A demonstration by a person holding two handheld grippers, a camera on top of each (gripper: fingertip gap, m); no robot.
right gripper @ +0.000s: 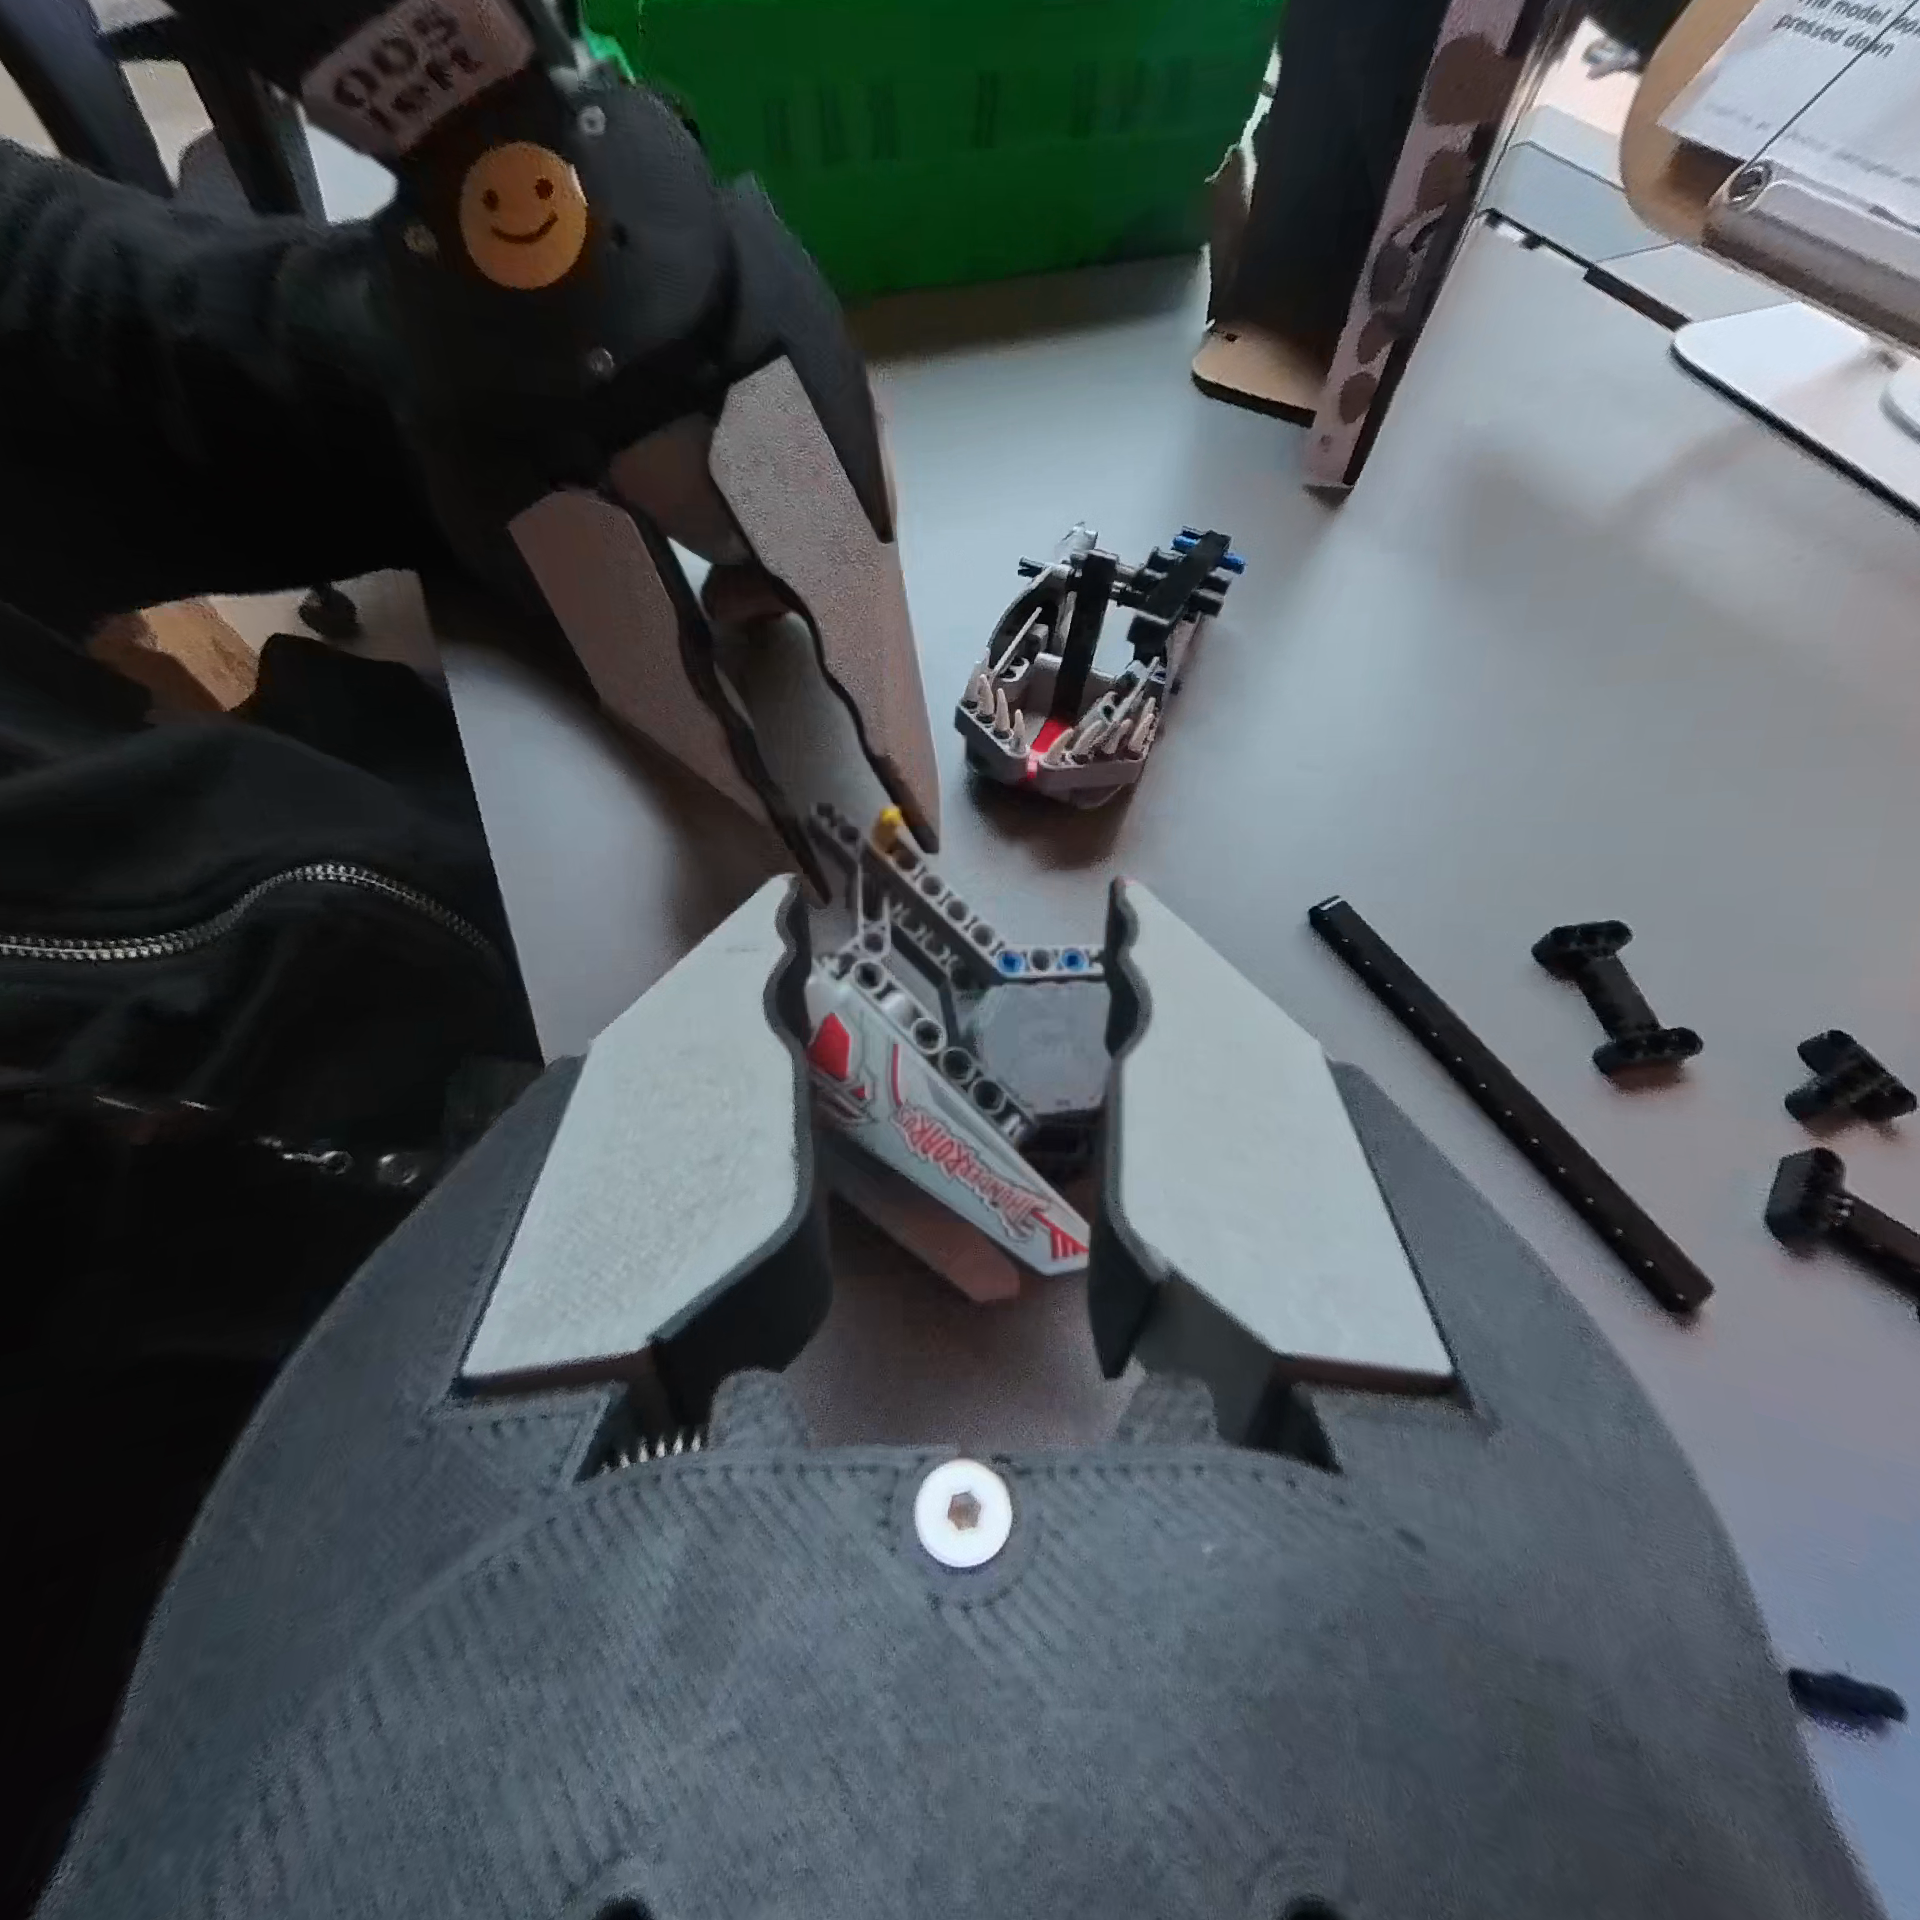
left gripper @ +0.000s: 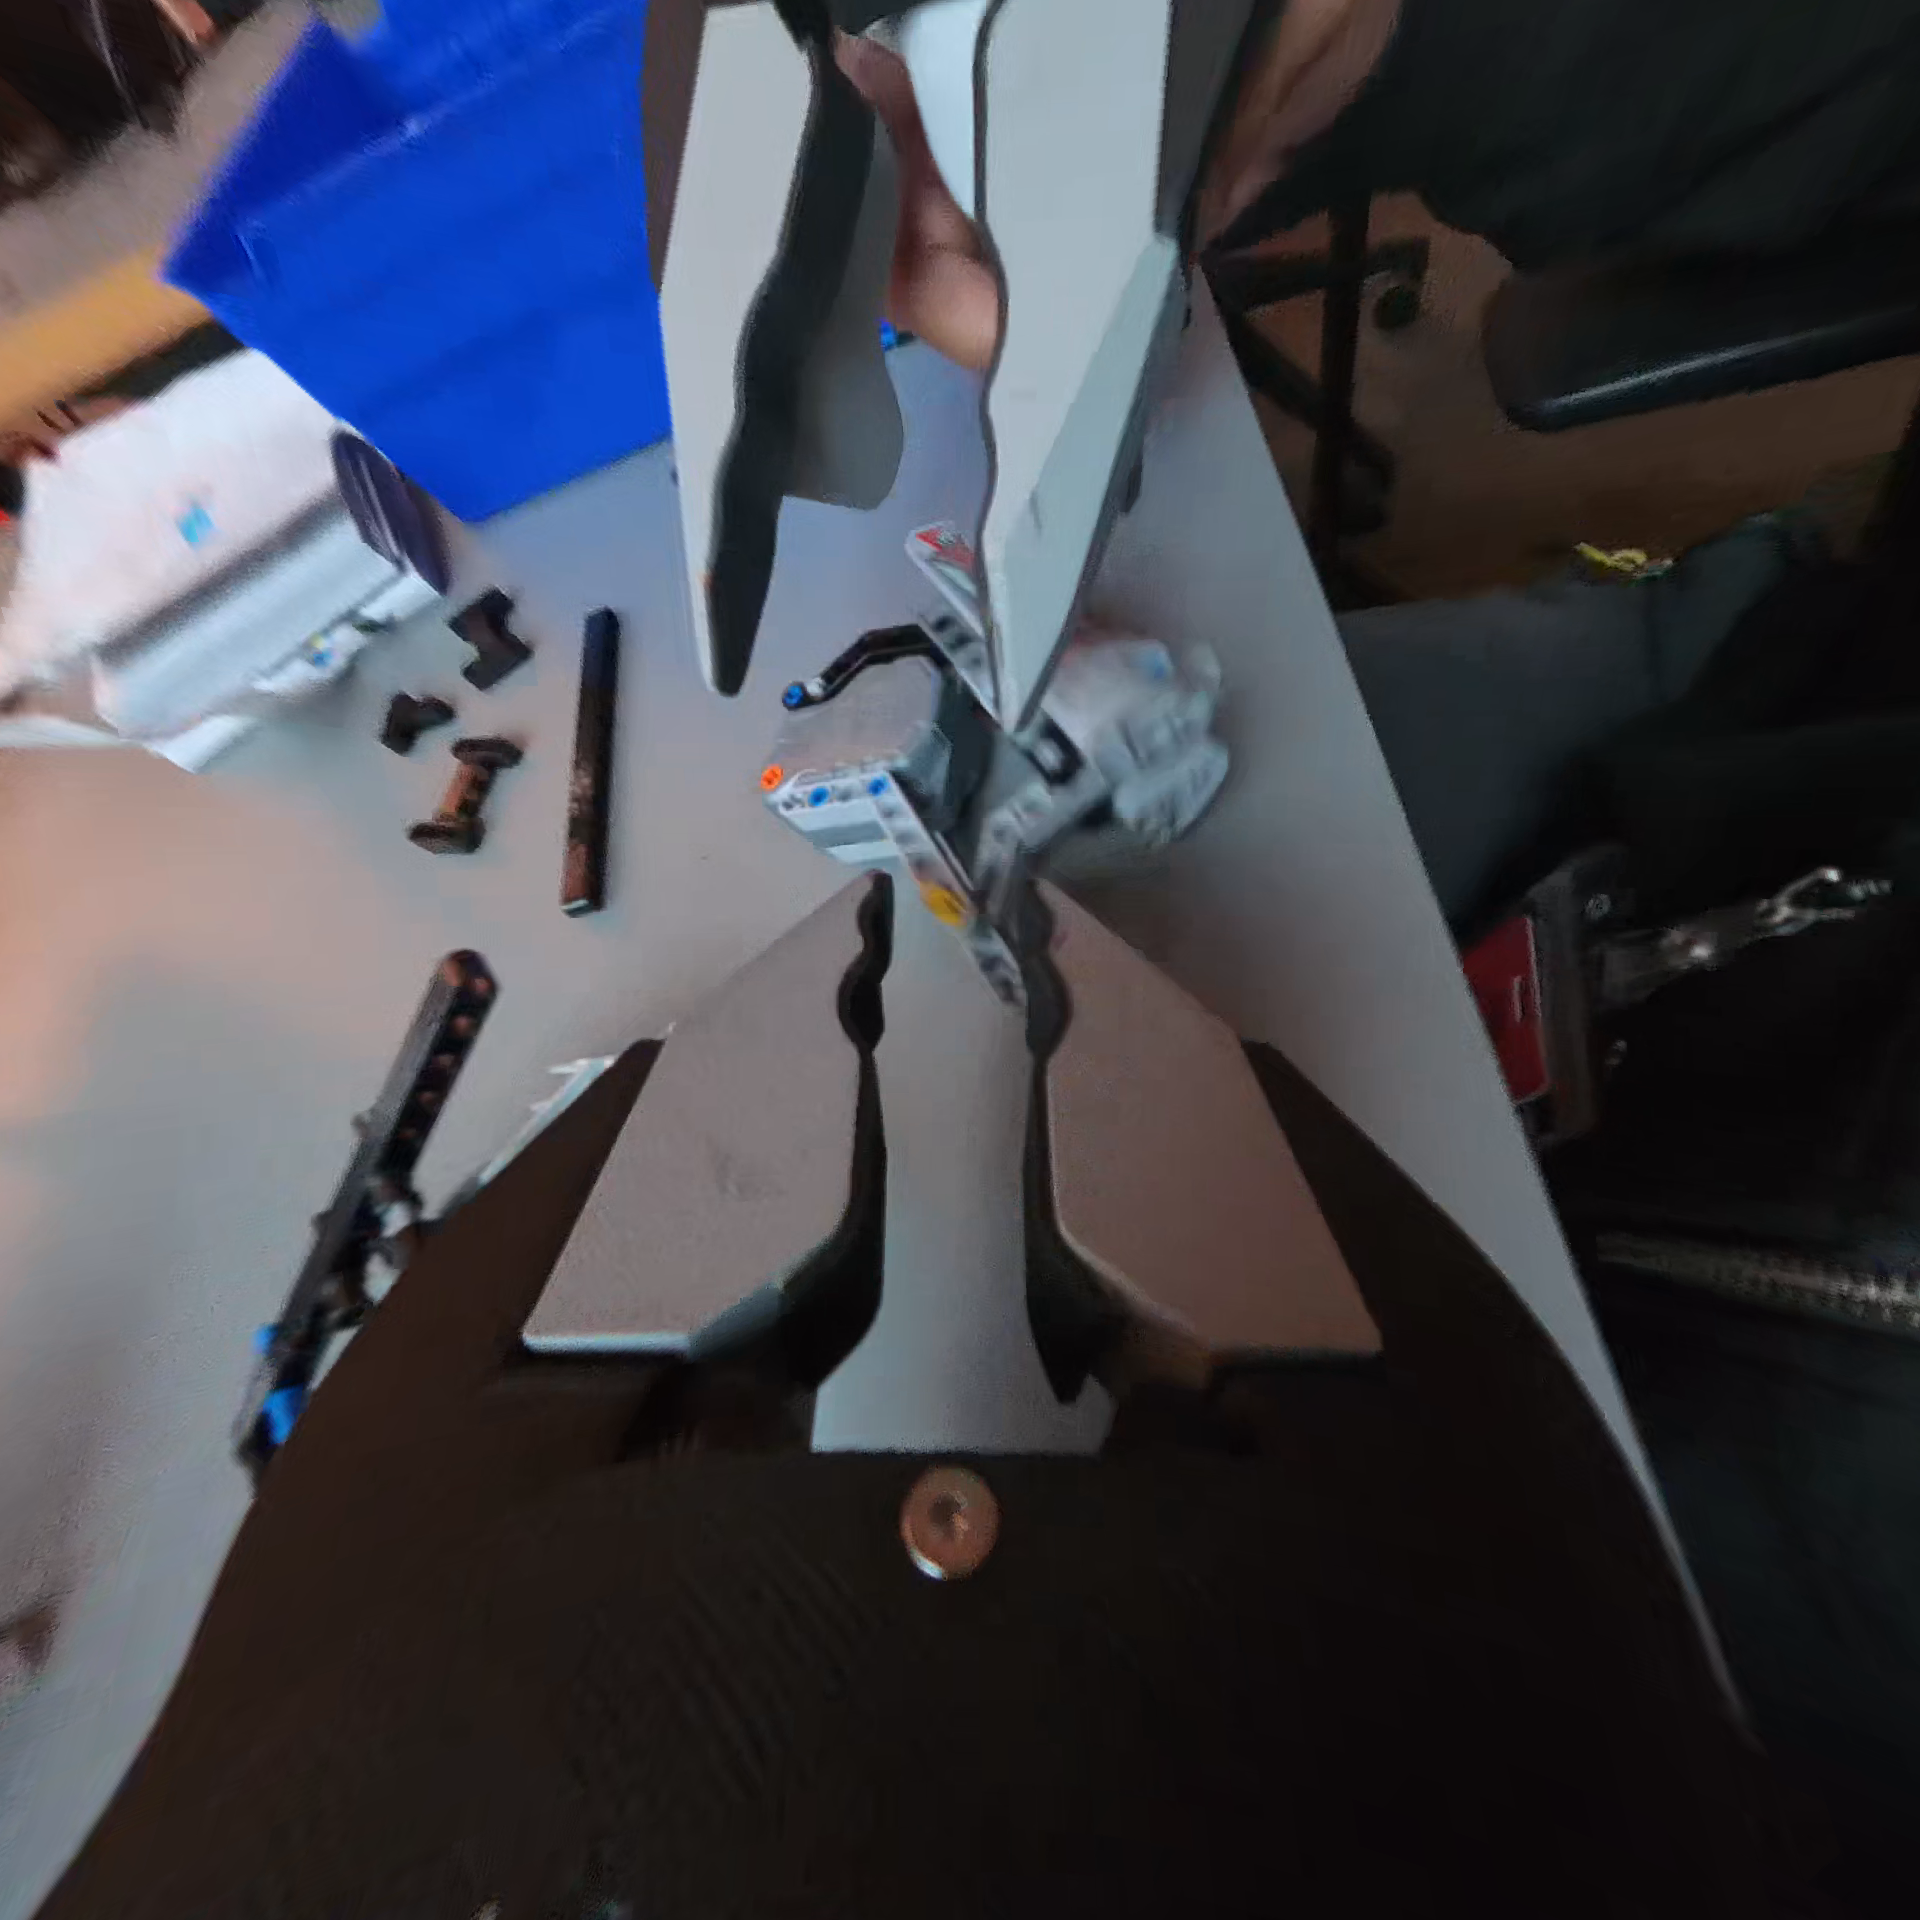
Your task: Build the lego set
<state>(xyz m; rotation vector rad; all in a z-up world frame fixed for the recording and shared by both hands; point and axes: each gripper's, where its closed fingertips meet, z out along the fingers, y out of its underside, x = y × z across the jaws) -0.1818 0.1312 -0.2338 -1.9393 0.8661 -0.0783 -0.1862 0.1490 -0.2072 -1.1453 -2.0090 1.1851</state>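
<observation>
A grey lego assembly [left gripper: 894,800] with a red-and-white printed panel [right gripper: 935,1132] sits near the table's edge. My left gripper [left gripper: 958,906] is shut on the end of its grey beam, which carries a yellow pin [right gripper: 888,821]. It also shows in the right wrist view [right gripper: 873,857], coming in from the upper left. My right gripper [right gripper: 956,906] is open, with its jaws standing wide around the assembly. One of its fingers [left gripper: 1013,623] lies against the panel side. The other stands a little apart from a black arm with a blue pin [left gripper: 795,698].
A toothed jaw sub-assembly [right gripper: 1060,707] lies beyond. A long black beam [right gripper: 1507,1101] and three small black connectors [right gripper: 1616,997] lie to the right. A blue bin [left gripper: 436,260], a green bin [right gripper: 935,135] and a cardboard stand [right gripper: 1351,260] stand behind. The table edge [left gripper: 1403,831] is close. The tips of both grippers are at nearly the same place.
</observation>
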